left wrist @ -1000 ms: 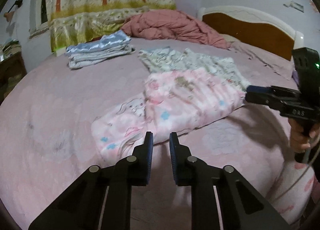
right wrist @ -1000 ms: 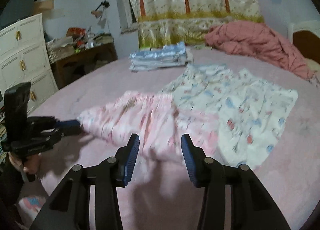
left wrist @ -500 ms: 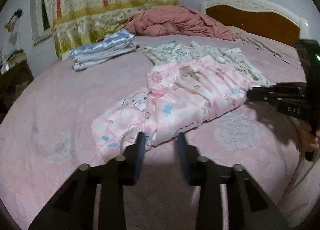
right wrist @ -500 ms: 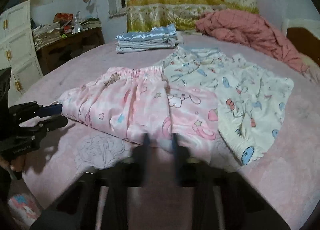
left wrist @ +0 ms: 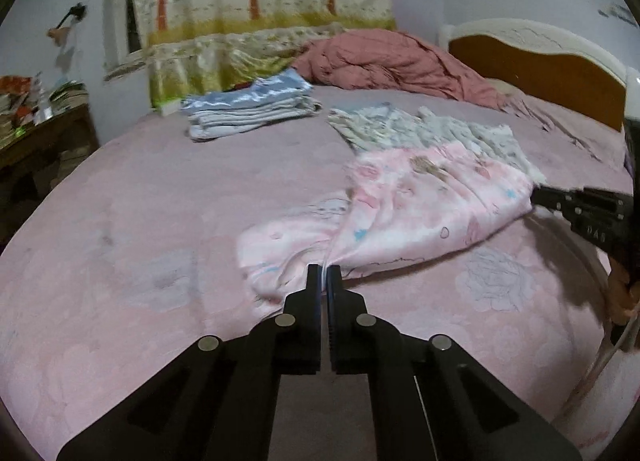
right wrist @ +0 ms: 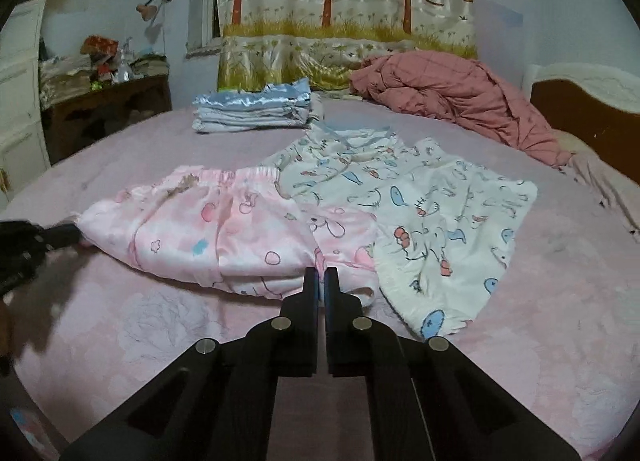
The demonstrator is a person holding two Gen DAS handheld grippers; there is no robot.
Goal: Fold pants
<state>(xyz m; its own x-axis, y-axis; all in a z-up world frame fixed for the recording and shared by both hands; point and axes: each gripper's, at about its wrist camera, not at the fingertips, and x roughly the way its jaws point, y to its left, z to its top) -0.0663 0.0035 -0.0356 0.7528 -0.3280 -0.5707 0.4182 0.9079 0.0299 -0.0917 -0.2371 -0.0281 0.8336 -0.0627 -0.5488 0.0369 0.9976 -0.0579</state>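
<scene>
Pink cartoon-print cotton pants [right wrist: 224, 233] lie on the pink bedsheet [right wrist: 560, 321], seemingly folded once lengthwise, with left gripper [left wrist: 323, 275] and right gripper [right wrist: 321, 277] each clamped on the near edge, further folding likely remaining.

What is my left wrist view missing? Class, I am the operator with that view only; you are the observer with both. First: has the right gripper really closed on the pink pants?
Observer: Yes. The right wrist view shows the right gripper shut on the near edge of the pink pants.
Operator: Where do the white printed pants end on that side?
Observer: The near hem of the white printed pants lies to the right of that gripper, apart from it.
Operator: Anything at their waistband?
Observer: A light blue drawstring lies across it.
</scene>
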